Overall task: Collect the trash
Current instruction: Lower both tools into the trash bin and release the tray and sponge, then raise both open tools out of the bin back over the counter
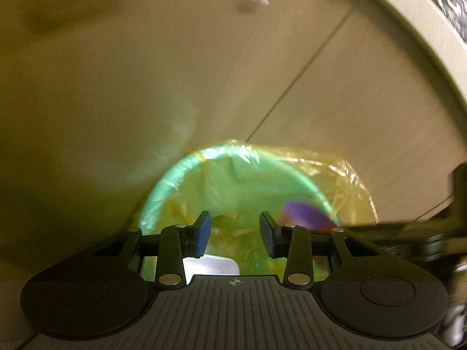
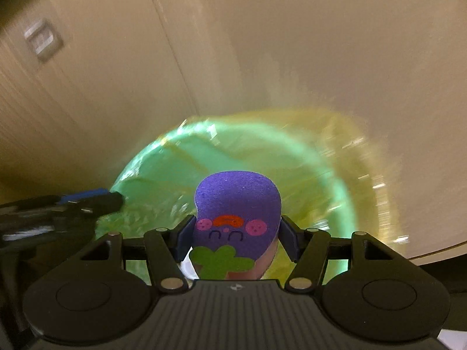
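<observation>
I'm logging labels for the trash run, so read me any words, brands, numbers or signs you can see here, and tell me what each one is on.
No readable words, brands or numbers in either view.
Purple sponge, held in the right gripper: only a drawn face, pink cheeks and a green leaf shape, no lettering.
Wall plate on the beige panel: too blurred to read.
Both gripper bodies: a small crosshair mark, a symbol, not text.
Green bin and its yellow bag: no print visible.

No words, brand names or numbers can be read in either view. The purple sponge (image 2: 238, 218) carries only a drawn face: two closed eyes, pink cheeks, an orange mark and a green leaf shape. Each gripper body bears a small round crosshair mark. A pale plate on the wall (image 2: 43, 40) is too blurred to read.
</observation>
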`<state>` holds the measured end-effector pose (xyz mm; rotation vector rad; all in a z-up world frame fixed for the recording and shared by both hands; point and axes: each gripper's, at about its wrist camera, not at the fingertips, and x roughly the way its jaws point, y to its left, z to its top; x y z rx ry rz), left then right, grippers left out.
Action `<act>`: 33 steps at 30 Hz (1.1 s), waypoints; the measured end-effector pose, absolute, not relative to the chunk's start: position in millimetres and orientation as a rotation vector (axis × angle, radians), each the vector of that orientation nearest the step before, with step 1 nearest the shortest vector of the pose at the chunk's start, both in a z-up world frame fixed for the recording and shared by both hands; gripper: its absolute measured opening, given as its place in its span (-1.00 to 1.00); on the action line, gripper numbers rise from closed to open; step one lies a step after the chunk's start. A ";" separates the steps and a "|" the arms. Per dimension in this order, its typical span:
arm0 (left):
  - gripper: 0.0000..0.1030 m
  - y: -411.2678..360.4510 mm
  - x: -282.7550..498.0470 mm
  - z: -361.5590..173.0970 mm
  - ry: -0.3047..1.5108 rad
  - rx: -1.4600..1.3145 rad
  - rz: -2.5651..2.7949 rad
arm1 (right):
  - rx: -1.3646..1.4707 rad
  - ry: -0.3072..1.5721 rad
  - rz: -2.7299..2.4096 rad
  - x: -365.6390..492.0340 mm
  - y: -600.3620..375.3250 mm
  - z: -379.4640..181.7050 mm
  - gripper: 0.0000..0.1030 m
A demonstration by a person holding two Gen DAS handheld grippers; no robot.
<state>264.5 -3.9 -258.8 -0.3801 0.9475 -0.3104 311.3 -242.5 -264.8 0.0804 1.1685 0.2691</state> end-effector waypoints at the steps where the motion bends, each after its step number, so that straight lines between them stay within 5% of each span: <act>1: -0.21 0.7 263.6 -255.9 0.944 -0.391 -0.310 | 0.097 1.199 0.268 312.5 -238.6 -271.4 0.43; 3: -0.21 4.6 261.6 -249.5 0.936 -0.401 -0.317 | 0.131 1.221 0.269 310.4 -234.7 -276.6 0.60; 12: -0.21 14.4 222.9 -187.0 0.838 -0.402 -0.365 | 0.163 1.070 0.197 265.5 -256.2 -213.7 0.67; 16: -0.21 12.7 194.0 -149.9 0.756 -0.406 -0.412 | 0.128 0.979 0.184 230.6 -260.1 -176.3 0.88; 25: -0.21 11.4 148.1 -84.8 0.627 -0.374 -0.496 | 0.139 0.860 0.215 188.9 -253.6 -132.5 0.90; 33: -0.21 12.7 143.8 -79.8 0.630 -0.391 -0.510 | 0.106 0.810 0.254 173.1 -245.9 -130.8 0.90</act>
